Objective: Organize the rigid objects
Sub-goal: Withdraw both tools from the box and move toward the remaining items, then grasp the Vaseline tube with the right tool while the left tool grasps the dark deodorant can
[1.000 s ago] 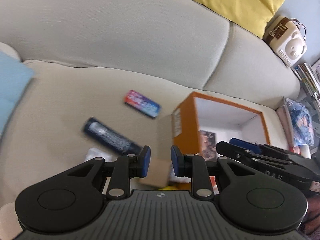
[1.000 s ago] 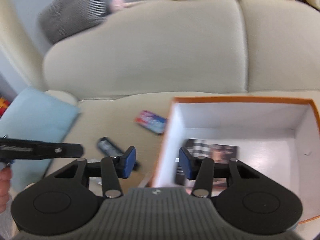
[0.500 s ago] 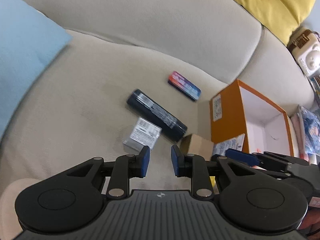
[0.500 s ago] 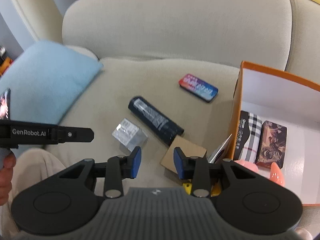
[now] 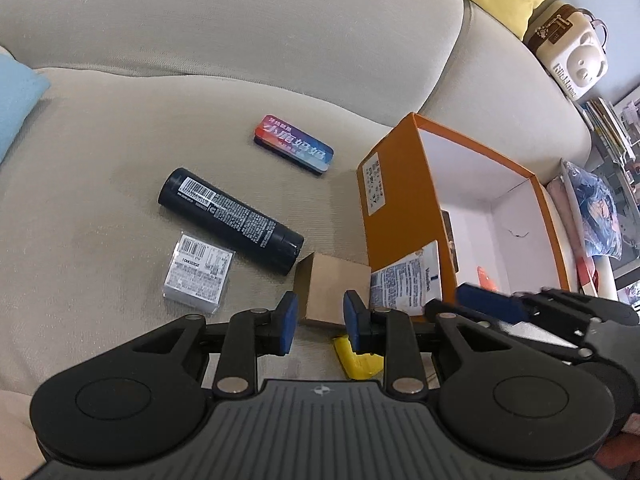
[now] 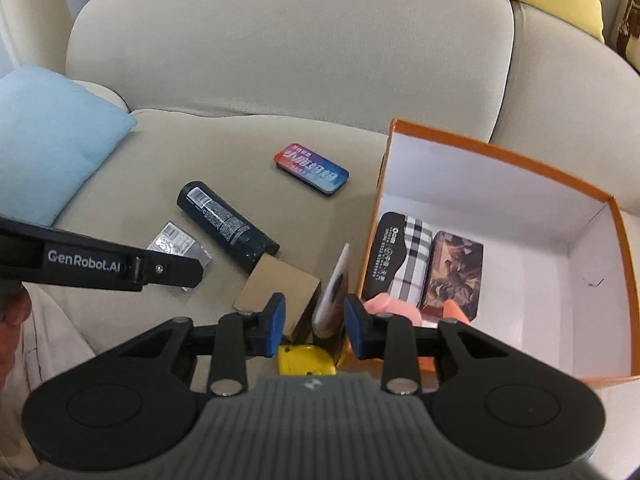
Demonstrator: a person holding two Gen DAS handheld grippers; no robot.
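Here, both the left gripper (image 5: 317, 318) and right gripper (image 6: 313, 319) hover released and empty above a small plain brown cardboard box (image 5: 335, 294) lying beside the open orange storage box (image 5: 404, 216), likely light, stiff, best pinched across its flat sides.

Left gripper (image 5: 317, 323): jaws parted, nothing between the pads.
Right gripper (image 6: 313, 324): jaws parted, empty; the left one juts in from 9 o'clock.
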